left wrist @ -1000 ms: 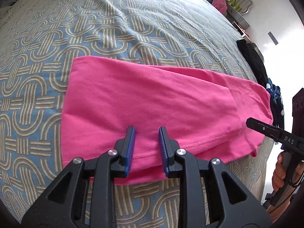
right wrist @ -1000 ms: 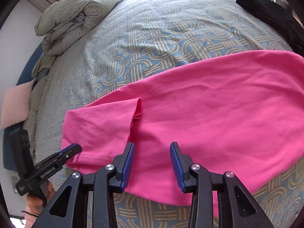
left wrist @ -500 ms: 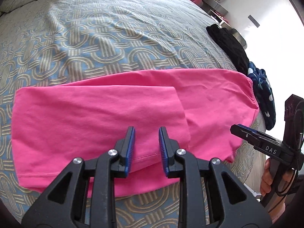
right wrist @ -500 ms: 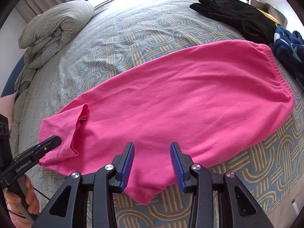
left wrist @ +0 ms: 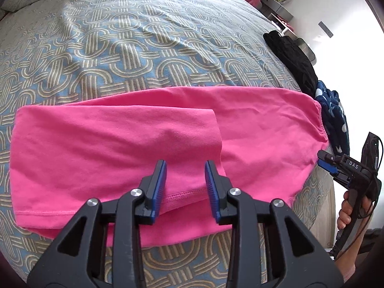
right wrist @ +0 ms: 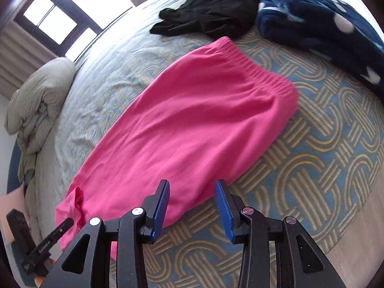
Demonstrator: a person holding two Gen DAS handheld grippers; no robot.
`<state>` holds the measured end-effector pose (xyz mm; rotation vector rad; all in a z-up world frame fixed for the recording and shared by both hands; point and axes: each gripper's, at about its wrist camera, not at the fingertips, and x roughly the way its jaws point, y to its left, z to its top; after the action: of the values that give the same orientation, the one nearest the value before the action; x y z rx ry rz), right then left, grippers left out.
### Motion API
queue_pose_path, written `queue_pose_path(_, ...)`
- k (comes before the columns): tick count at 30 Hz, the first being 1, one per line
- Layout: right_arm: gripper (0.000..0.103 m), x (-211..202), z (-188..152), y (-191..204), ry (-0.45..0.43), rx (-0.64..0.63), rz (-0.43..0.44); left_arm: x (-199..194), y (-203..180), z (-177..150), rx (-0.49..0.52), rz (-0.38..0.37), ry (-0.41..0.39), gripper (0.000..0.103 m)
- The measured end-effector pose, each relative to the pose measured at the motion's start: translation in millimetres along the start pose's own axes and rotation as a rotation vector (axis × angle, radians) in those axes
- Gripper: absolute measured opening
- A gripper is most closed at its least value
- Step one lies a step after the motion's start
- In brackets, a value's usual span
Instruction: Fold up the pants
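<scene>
Bright pink pants point(left wrist: 252, 124) lie flat across the patterned bed cover point(left wrist: 120, 48), with the leg end point(left wrist: 120, 139) folded back over them. My left gripper point(left wrist: 185, 163) hovers at the stitched hem point(left wrist: 182, 195) of that folded layer. Its jaws are opening; the hem lies between the pads without being pressed. In the right wrist view the pants point(right wrist: 204, 120) run up to the elastic waistband point(right wrist: 259, 72). My right gripper point(right wrist: 192, 182) stands open over their near edge, holding nothing. Each gripper also shows in the other's view: right gripper point(left wrist: 328, 160), left gripper point(right wrist: 64, 223).
A black garment point(right wrist: 216, 12) and a navy dotted garment point(right wrist: 324, 24) lie beyond the waistband. A rolled grey duvet point(right wrist: 36, 96) sits at the head of the bed. The bed's edge point(left wrist: 321, 216) is close on the near side. A hand point(left wrist: 348, 213) holds the right gripper.
My left gripper carried the leg end rightward over the pants, laid it down, and widened its jaws. My right gripper slid along the pants toward the waistband and rolled.
</scene>
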<state>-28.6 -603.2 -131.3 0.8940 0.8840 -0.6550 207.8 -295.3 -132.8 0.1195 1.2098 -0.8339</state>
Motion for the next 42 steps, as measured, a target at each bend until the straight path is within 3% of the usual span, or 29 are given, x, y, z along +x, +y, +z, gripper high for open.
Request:
queue_pose_path(2, 0.047, -2, 8, -17, -0.023, 0.064, -0.007, 0, -4, 1, 0.006, -0.002, -0.005, 0.037)
queue_pose_path(7, 0.049, 7, 20, -47, 0.0, 0.233, 0.074, 3, -6, 4, -0.026, -0.009, 0.002, 0.038)
queue_pose_path(12, 0.057, 10, 26, -46, -0.061, 0.243, 0.068, 8, -12, 4, -0.06, 0.011, -0.016, 0.053)
queue_pose_path(21, 0.057, 11, 33, -49, -0.1, 0.267, 0.053, 18, -22, 1, -0.031, 0.028, 0.002, 0.053)
queue_pose_path(26, 0.057, -5, 23, -65, -0.181, 0.392, 0.051, 14, -17, 4, -0.071, -0.018, -0.005, 0.053)
queue_pose_path(30, 0.057, -3, 25, -69, -0.15, 0.379, 0.034, 19, -19, 4, -0.073, -0.008, 0.003, 0.053)
queue_pose_path(36, 0.066, 4, 25, -69, -0.136, 0.395, 0.087, 17, -23, 2, -0.058, -0.01, 0.001, 0.054)
queue_pose_path(40, 0.066, 11, 32, -59, -0.119, 0.386, 0.156, 17, -22, 3, -0.074, -0.007, 0.005, 0.054)
queue_pose_path(42, 0.066, 16, 38, -51, -0.121, 0.368, 0.139, 14, -23, 3, -0.071, -0.005, -0.002, 0.054)
